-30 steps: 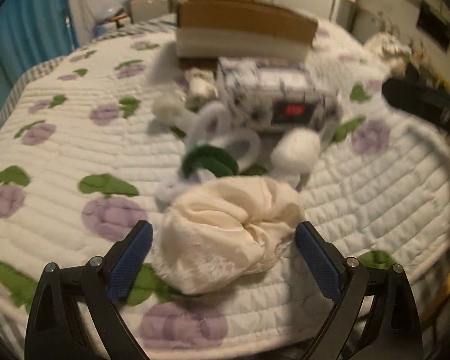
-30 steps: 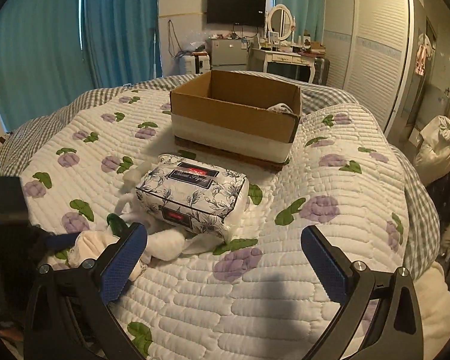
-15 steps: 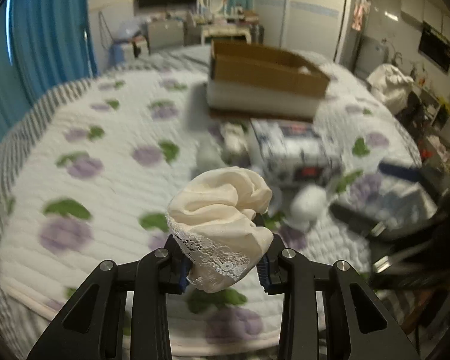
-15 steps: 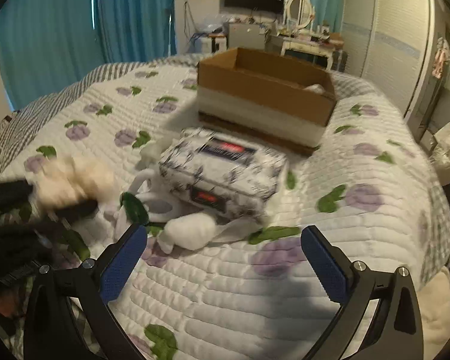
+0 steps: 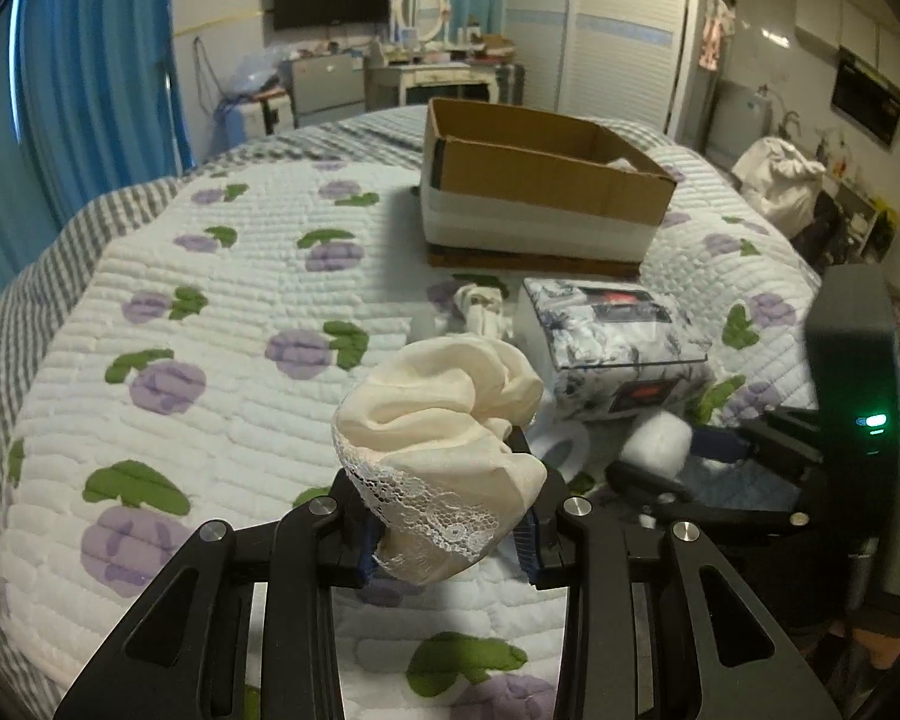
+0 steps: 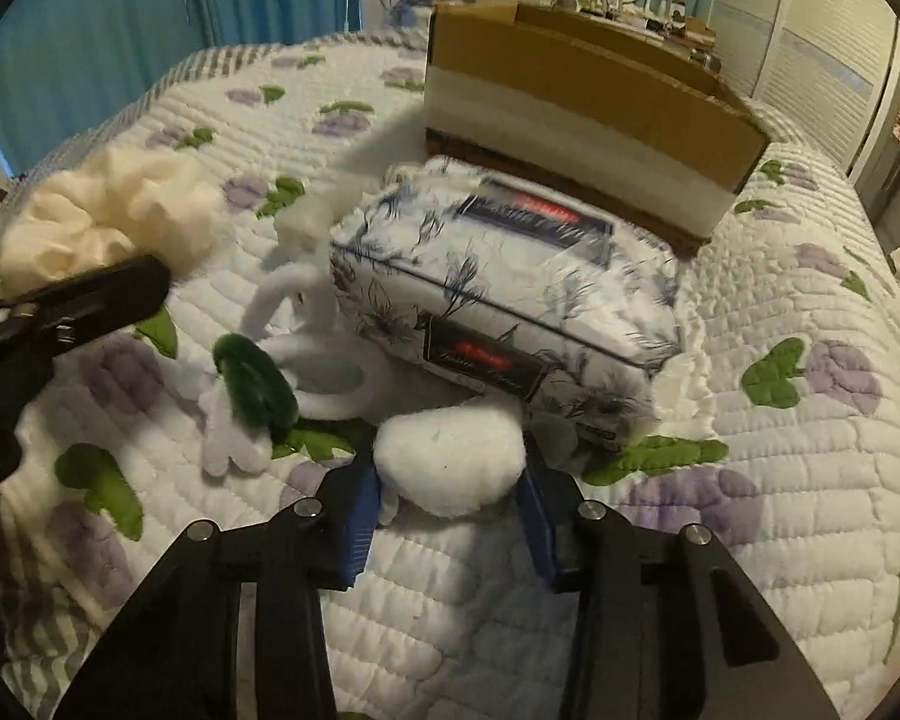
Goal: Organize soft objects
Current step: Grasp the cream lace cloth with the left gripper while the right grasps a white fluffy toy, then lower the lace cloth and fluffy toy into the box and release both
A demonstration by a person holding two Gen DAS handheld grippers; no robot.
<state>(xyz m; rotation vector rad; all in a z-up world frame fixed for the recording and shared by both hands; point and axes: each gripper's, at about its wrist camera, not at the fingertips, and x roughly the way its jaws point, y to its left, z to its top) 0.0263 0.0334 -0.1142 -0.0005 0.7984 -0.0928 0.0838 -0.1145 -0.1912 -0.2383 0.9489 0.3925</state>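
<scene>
My left gripper [image 5: 447, 531] is shut on a cream lace-trimmed cloth [image 5: 444, 426] and holds it above the quilt; the cloth also shows in the right wrist view [image 6: 114, 210]. My right gripper [image 6: 450, 507] is shut on a white fluffy ball [image 6: 450, 459] that lies on the quilt in front of a floral tissue pack [image 6: 504, 294]. That ball also shows in the left wrist view [image 5: 657, 441]. White and green fuzzy rings [image 6: 282, 372] lie left of the ball. An open cardboard box [image 5: 540, 192] stands behind the pack.
The bed's quilt [image 5: 210, 324] has purple and green flowers. A small white bundle [image 5: 480, 306] lies beside the tissue pack. Blue curtains [image 5: 90, 90], a dresser and wardrobes stand beyond the bed. The left gripper's body [image 6: 48, 312] sits at the right view's left edge.
My left gripper closed on the cream cloth and lifted it off the quilt. My right gripper moved down and forward to the white ball and closed on it.
</scene>
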